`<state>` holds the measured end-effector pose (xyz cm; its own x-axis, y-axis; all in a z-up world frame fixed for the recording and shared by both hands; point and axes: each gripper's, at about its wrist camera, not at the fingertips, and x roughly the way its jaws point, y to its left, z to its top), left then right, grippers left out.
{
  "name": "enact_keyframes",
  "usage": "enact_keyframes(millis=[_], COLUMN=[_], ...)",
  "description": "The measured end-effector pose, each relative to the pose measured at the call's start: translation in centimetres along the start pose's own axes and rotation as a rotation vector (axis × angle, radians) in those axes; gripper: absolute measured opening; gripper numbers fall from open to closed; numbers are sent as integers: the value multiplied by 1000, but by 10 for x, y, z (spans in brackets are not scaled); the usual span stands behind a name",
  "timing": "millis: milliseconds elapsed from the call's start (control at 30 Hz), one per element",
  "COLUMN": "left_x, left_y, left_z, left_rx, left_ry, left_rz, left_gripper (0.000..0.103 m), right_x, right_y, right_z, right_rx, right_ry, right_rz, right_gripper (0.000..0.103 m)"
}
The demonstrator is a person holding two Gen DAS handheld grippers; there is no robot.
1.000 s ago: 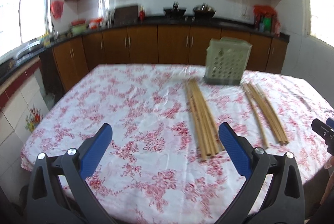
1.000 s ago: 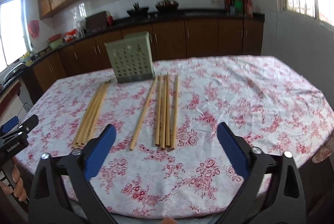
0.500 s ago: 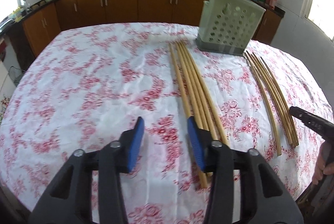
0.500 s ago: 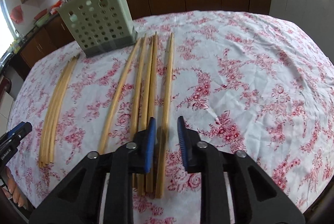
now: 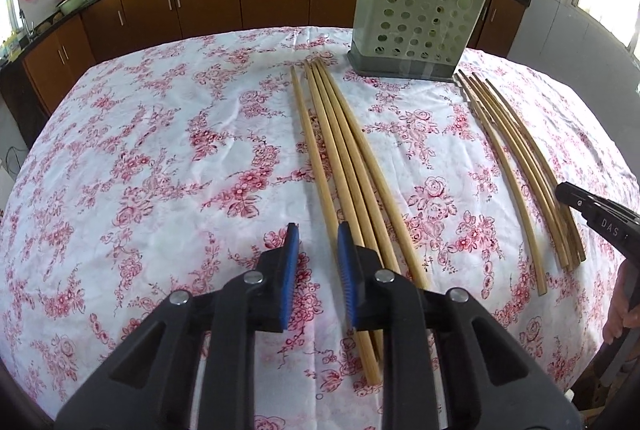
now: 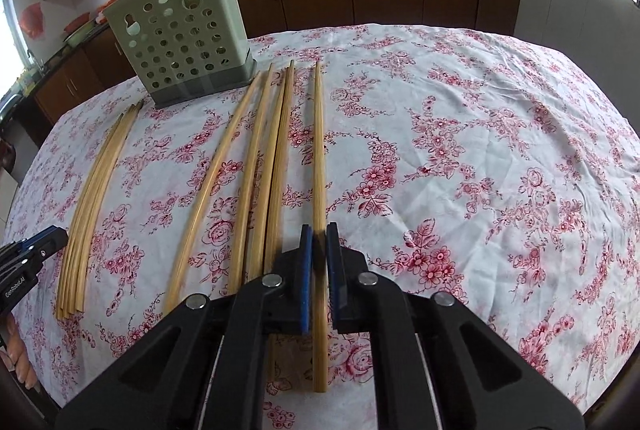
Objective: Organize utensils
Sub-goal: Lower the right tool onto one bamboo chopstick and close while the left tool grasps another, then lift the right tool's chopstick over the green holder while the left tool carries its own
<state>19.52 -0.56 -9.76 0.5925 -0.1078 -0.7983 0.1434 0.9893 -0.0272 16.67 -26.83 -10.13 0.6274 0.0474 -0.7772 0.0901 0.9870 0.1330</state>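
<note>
I read task barely begun: all chopsticks (image 5: 352, 165) on tablecloth (image 5: 160, 149), holder (image 6: 180, 29) upper left unfilled. Right gripper (image 6: 319, 250) pinching rightmost chopstick (image 6: 319, 149); left gripper (image 5: 318, 250) narrowly spread, gripping nothing.

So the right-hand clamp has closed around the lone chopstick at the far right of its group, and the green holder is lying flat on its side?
Not quite. The holder stands upright on the tablecloth, as the right wrist view shows. The rest holds: the right gripper has its pads against the rightmost chopstick.
</note>
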Motion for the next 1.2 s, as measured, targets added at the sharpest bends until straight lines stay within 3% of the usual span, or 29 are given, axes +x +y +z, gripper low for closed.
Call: enact_keyframes(millis=[267,400,533,833,1200], left_x=[4,8,14,31,25], left_y=[-4,-5,11,68,74], left_z=[-2,-4,6,32,24], left_rx=[11,18,-7,-64,-59], left_ry=[9,10,14,-12,-38], left_rz=[3,32,48,81,61], left_gripper=[19,12,8,8,9], right_x=[-1,-2,1,23,24], right_y=[2,3,1,-27,-36], right_z=[0,-1,2,36,40], right_rx=[-15,-33,-47,-3,1], right_ry=[-3,-10,-14,-38,-42], right_rz=[-6,-12,-4,-83,-84], right_gripper=[8,8,8,8,8])
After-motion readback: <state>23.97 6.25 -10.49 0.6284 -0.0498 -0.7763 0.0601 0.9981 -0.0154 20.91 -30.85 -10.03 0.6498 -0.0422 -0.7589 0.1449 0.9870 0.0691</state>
